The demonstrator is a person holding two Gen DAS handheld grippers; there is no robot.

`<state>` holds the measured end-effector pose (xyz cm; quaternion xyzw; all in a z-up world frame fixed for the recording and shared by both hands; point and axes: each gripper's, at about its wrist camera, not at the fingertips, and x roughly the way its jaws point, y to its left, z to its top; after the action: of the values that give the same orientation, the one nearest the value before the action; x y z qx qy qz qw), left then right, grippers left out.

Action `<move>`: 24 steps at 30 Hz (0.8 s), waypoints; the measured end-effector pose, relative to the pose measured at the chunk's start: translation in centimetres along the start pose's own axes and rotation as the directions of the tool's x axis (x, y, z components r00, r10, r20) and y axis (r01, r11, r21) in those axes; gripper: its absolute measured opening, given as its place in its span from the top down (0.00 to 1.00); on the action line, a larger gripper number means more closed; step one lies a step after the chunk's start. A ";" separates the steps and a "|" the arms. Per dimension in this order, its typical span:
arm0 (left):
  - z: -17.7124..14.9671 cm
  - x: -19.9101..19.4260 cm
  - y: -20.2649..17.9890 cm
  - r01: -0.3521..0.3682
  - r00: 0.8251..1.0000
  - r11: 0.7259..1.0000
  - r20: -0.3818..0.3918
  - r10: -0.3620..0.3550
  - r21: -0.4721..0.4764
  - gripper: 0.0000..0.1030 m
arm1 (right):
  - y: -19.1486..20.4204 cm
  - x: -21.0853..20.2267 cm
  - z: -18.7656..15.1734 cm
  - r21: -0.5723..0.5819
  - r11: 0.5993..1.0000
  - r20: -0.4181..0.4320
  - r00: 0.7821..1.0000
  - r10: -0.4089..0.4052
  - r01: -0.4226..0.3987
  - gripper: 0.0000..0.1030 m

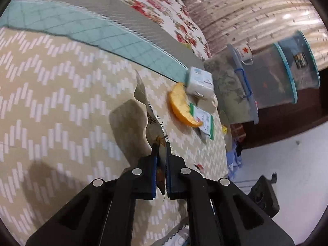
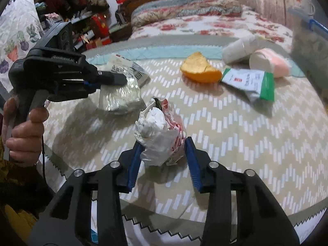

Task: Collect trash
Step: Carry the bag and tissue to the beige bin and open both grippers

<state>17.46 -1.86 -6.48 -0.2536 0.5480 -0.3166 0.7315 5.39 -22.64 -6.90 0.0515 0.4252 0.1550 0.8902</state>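
Note:
My left gripper is shut on a thin clear plastic wrapper that stands edge-on above the zigzag blanket. In the right wrist view a hand holds that left gripper at the left, and the crinkled wrapper hangs from it. My right gripper has both blue pads against a crumpled white and red plastic bag, held just above the blanket. An orange peel and a green and white sachet lie farther back.
A white tissue pack lies beside the peel and sachet. A white roll and a pink one lie behind. Clear tubs and a star mug stand right. A floral bedspread lies beyond.

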 end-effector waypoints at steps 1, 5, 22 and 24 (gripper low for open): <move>-0.1 -0.1 -0.8 0.021 1.000 1.000 -0.004 -0.020 0.017 0.94 | -0.1 -0.5 0.0 0.001 1.000 0.018 1.000 0.011 -0.011 0.60; -0.1 0.4 -4.8 0.078 0.997 0.992 -0.019 -0.077 0.101 0.94 | -2.1 -2.9 -0.2 0.039 0.999 0.106 0.994 -0.003 -0.001 0.60; 3.1 26.3 -30.7 0.304 0.911 0.883 -0.380 -0.160 0.358 0.94 | -28.8 -15.5 -3.9 0.583 0.783 0.238 0.876 -0.420 0.217 0.60; 2.9 29.2 -32.3 0.317 0.896 0.883 -0.414 -0.158 0.347 0.94 | -31.7 -16.0 -4.2 0.617 0.749 0.219 0.862 -0.457 0.240 0.59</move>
<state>20.12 -45.04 -1.21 -0.0977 0.5635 -0.5544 0.6046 0.04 -57.90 -4.78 0.2608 0.2847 -0.1633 0.9079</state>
